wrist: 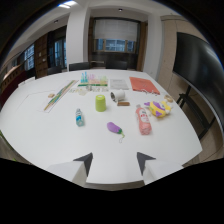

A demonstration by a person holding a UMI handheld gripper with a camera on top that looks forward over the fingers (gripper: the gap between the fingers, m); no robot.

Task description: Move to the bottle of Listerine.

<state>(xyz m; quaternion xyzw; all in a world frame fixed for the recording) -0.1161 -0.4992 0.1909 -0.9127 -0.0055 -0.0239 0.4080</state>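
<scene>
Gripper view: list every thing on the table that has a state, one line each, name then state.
gripper: open, holding nothing, above the near table edge
pink bottle: lying on its side
small clear bottle: upright
green cup: standing, apparently upside down
purple toy: lying flat
tape roll: on its side

I am seeing my fingers [116, 162] looking dark and matt, open above the smooth white table [45, 135] that is shining softly. The pink bottle [143, 120] is looking like clear glossy plastic, the green cup [101, 103] like matt plastic.
</scene>
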